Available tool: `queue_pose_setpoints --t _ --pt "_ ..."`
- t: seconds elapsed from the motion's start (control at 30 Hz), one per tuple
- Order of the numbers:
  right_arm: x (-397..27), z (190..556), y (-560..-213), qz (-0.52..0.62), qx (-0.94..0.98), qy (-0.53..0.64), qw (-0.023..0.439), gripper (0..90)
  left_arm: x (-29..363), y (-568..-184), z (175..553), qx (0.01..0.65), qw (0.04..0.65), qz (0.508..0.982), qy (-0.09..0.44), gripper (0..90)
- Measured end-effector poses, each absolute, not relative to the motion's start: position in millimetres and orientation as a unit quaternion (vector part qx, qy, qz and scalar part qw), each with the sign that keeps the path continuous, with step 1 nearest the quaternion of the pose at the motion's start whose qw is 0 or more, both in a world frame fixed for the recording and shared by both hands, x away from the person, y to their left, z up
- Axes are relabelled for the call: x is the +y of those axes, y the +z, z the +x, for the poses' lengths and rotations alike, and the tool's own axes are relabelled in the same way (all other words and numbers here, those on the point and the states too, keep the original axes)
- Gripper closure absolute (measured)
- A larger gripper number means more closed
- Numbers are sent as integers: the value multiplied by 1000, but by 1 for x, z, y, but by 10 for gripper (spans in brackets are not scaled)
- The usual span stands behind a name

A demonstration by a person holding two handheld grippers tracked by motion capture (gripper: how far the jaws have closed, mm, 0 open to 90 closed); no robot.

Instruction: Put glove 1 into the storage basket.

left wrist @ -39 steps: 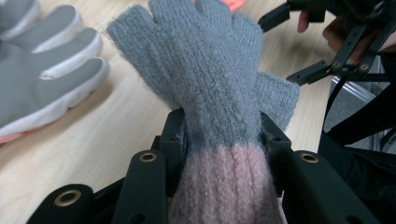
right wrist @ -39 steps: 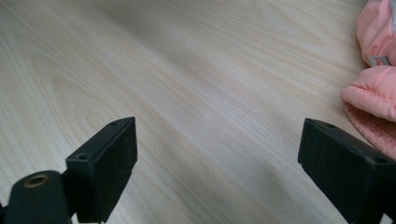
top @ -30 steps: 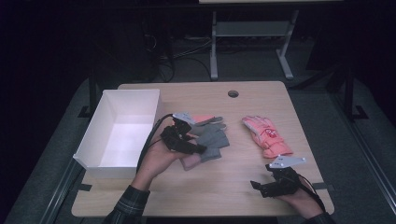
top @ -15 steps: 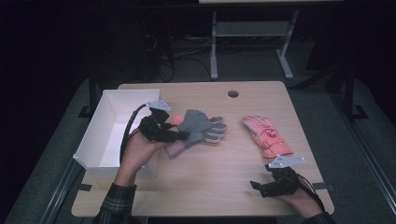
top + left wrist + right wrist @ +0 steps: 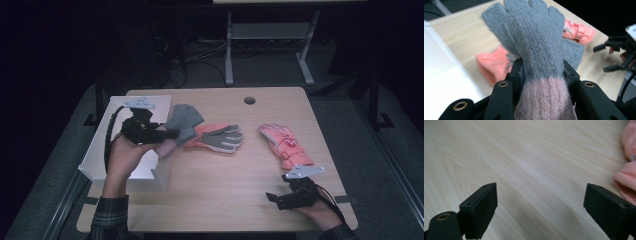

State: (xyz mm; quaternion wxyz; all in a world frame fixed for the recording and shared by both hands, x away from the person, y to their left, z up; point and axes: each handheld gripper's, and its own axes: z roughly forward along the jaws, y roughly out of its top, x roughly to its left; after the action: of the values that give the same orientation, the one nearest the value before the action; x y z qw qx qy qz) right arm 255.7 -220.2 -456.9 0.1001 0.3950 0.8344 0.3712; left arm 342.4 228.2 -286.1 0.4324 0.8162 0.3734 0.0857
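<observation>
The left tool (image 5: 167,134), clamped on the grey knit glove (image 5: 534,37), carries it toward the white box (image 5: 102,150); next, release inside, while the right tool (image 5: 541,207) gapes wide.

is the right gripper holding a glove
No, the right gripper has its fingers spread wide over bare table, with the pink glove off to one side.

My left gripper (image 5: 167,134) holds one glove (image 5: 183,120) above the box (image 5: 95,155) edge (table's left side); two gloves (image 5: 216,137) lie right.
</observation>
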Motion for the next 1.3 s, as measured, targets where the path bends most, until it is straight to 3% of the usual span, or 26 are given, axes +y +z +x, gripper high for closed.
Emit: queue_pose_setpoints --t 0.5,0.83,1.3 --pt "-215 261 -458 382 841 371 96 116 303 -302 350 473 394 774 148 620" --pt "-215 261 -459 381 842 371 95 115 314 -337 372 505 338 774 175 619" --pt "-215 260 -458 379 843 370 93 116 332 -387 391 546 287 771 161 617"
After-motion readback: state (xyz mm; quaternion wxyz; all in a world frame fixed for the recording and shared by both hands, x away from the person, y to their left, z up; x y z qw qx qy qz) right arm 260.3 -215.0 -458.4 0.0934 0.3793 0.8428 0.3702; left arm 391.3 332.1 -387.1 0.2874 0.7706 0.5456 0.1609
